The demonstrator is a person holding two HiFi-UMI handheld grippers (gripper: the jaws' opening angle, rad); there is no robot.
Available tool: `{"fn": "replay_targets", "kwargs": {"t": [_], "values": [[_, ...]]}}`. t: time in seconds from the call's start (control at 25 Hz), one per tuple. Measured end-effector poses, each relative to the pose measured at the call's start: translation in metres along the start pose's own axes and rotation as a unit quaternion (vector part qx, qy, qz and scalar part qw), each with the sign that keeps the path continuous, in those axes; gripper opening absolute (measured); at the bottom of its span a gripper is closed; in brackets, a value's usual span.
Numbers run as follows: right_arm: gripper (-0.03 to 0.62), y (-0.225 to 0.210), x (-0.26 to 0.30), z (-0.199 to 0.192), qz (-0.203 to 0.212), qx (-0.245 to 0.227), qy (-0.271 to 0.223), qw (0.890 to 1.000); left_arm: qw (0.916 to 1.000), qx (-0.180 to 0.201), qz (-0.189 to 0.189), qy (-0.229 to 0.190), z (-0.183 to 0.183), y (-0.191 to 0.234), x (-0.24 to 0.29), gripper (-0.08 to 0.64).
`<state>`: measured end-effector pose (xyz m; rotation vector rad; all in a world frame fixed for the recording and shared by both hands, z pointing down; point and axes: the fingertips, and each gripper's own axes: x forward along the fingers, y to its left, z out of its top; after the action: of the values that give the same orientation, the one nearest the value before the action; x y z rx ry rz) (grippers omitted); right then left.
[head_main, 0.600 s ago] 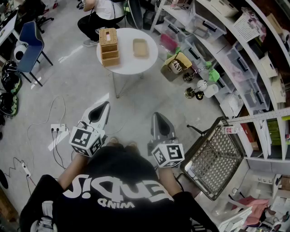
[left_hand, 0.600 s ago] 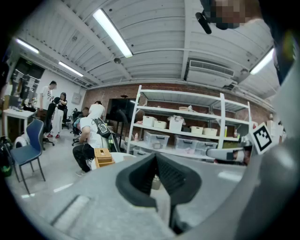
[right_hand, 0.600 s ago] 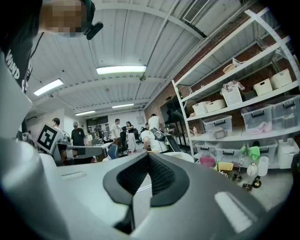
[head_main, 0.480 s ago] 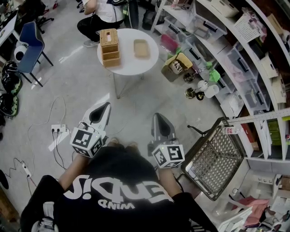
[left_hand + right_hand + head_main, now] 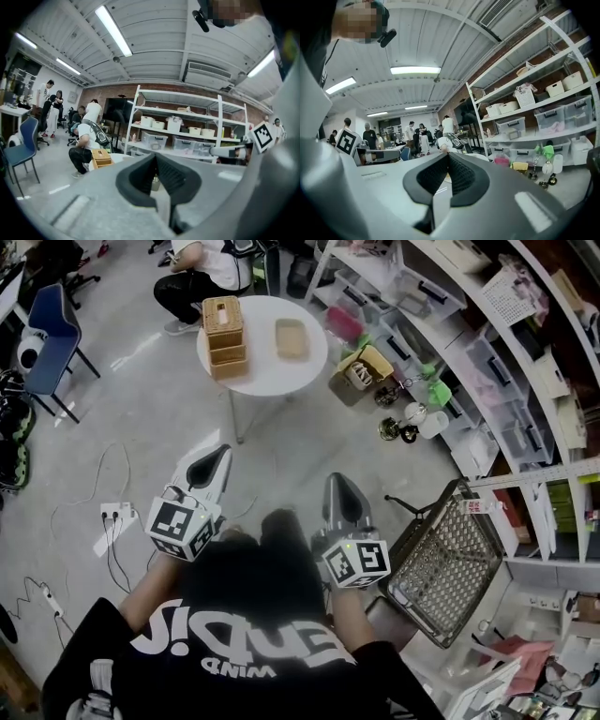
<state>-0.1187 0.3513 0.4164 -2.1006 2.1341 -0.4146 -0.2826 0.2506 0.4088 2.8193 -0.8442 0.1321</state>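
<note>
so, we hold both tools up in the air in front of our chest, tips pointing forward over the grey floor. the left tool is pressed shut with nothing in it; in the left gripper view its dark pads meet at the tip. the right tool is clenched the same way and is empty too, and its pads touch in the right gripper view. we think they are shut and empty because nothing is near enough to grab.

the wire basket is the thing nearest the right tool, just beside it and lower down. it looks tilted, with its open side turned up toward us. a white power strip lies on the floor near the left tool, and its cords run away from it.

the round white worktop stands well apart, ahead of both tips. a wooden box and a small tray sit flat on it, side by side but not touching. long shelves full of bins run along the right.
</note>
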Motion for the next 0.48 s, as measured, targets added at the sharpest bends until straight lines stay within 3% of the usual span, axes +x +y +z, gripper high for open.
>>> {"fn": "replay_targets", "kwargs": {"t": [0.48], "values": [[0.000,-0.035,0.072,-0.008,-0.005,0.006,0.005,1.000,1.0000,-0.007,0.004,0.001,-0.007,0.045,0.062,0.002]]}}
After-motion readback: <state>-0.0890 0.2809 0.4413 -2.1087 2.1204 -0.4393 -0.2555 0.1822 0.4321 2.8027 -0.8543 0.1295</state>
